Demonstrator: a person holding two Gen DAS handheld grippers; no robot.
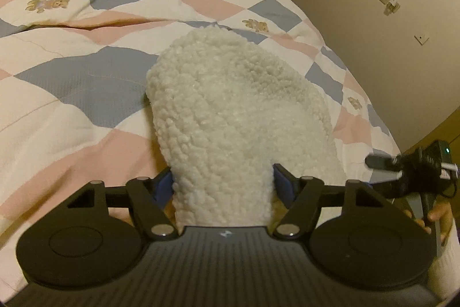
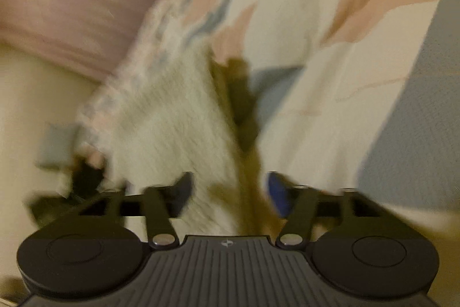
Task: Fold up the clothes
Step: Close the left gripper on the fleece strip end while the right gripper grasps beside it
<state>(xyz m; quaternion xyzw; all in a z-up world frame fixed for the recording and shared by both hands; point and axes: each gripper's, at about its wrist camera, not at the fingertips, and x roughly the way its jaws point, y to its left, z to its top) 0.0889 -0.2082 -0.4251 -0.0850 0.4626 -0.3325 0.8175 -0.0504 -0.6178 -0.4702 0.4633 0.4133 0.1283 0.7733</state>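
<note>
Fleece garment being pinched at the bed's corner, second gripper spread wide

The white fleece garment [image 1: 230, 111] is being held above the patchwork quilt [image 1: 86, 76], near the bed's right corner, its narrow end bunched between the blue pads [image 1: 283, 183] of the left gripper [image 1: 222, 181], which is being angled down toward the bed. At the right edge of that view, the other tool is being gripped in a person's hand [image 1: 437, 216]. In the blurred right wrist view, the right gripper [image 2: 230, 192] is being held spread, its pads clear of the cloth; pale fleece and a brown strip [image 2: 244, 111] are being seen between its fingers, over the quilt.
</note>
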